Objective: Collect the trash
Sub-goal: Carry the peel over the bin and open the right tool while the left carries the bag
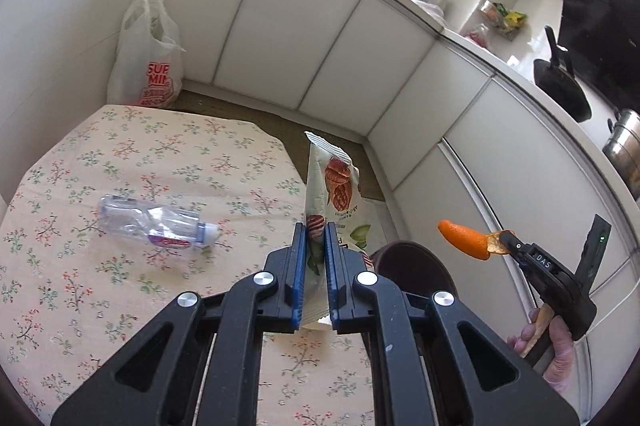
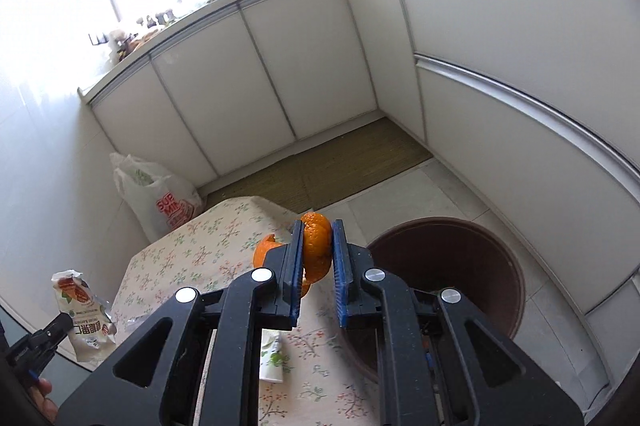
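My left gripper [image 1: 316,230] is shut on a white snack wrapper [image 1: 334,182] printed with nuts, held upright above the table's right edge. It also shows in the right wrist view [image 2: 82,314]. My right gripper [image 2: 317,226] is shut on an orange peel [image 2: 316,246], held above the table edge beside a brown round bin [image 2: 460,266]. The peel also shows in the left wrist view [image 1: 466,238], out past the bin [image 1: 412,266]. An empty clear plastic bottle [image 1: 158,222] lies on the floral tablecloth [image 1: 80,266].
A white plastic shopping bag [image 1: 146,54] stands on the floor in the corner beyond the table. White cabinets [image 1: 300,34] run along the back and right. A small white tube [image 2: 272,358] lies on the table under my right gripper. A woven mat [image 2: 320,170] covers the floor.
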A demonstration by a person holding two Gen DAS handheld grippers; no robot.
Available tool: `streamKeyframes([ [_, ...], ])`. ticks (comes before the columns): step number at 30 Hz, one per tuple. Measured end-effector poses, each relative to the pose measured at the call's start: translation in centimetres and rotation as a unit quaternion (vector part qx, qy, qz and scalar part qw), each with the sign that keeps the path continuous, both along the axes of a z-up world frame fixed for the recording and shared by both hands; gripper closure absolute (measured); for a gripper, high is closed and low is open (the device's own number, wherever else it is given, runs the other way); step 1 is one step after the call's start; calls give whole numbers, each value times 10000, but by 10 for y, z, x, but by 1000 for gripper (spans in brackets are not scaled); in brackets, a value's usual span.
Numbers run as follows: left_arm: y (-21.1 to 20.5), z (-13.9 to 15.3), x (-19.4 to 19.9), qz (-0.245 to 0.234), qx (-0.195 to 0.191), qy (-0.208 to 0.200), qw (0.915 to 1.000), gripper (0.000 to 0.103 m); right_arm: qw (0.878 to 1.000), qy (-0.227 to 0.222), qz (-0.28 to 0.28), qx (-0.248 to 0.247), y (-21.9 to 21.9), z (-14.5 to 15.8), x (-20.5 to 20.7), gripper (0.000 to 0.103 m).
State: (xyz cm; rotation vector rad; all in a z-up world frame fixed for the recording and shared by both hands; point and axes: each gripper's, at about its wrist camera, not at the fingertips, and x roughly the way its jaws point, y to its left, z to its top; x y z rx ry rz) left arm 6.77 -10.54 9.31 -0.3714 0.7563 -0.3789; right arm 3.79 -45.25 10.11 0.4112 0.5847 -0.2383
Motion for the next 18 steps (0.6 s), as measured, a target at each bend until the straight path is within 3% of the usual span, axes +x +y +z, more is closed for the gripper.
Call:
streamKeyframes([
  [7, -77, 2, 5, -545, 67, 38, 9985, 94, 9984, 2, -559, 68, -49, -14, -23, 90],
  [13, -128, -9, 7, -908, 137, 150, 9957, 94, 9962, 254, -771, 305, -76, -37, -20, 90],
  [18, -163, -13, 13, -1101, 282, 197, 9933, 94, 9933, 403, -877, 629, -93, -50, -13, 81],
])
